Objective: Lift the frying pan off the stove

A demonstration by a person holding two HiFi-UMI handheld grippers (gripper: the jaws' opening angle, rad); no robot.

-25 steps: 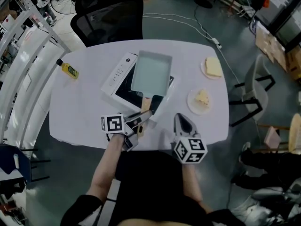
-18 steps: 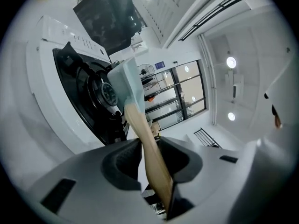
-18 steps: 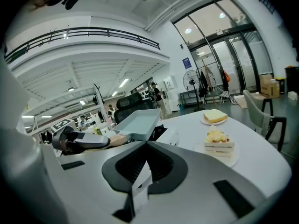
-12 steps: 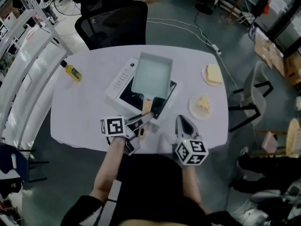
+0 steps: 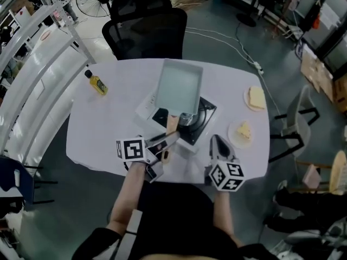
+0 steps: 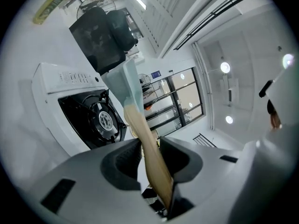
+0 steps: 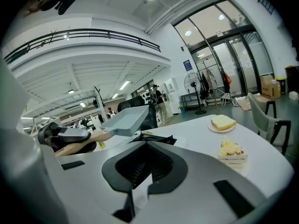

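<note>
Overhead first: grips the frying pan [image 5: 180, 86] by its wooden handle [image 5: 171, 125] with the left gripper [image 5: 168, 138], close to the near edge of the table [image 5: 97, 129]. Holds the pan above the stove [image 5: 204, 116], over its left part, leaving the black top bare on the right. Keeps the right gripper [image 5: 217, 141] just right of the handle, apart from it, over the near side of the table. Farther off: a bottle [image 5: 98, 83] at the far left, a plate of bread [image 5: 256, 97] and a plate of cake [image 5: 245, 130] on the right, a black chair [image 5: 146, 34] beyond the far edge. Next, along the left gripper [image 6: 149, 141]: narrow jaws, both pads pressed on the handle [image 6: 148, 160], with the pan [image 6: 125, 84] seen from below, raised clear of the stove [image 6: 77, 107] at the left. Last, along the right gripper [image 7: 148, 144]: jaws together, nothing between them. Ahead and left, the pan [image 7: 124, 120] in the air, tilted, above the stove [image 7: 155, 138]; to the right, bread [image 7: 223, 122] far and cake [image 7: 231, 150] nearer.
</note>
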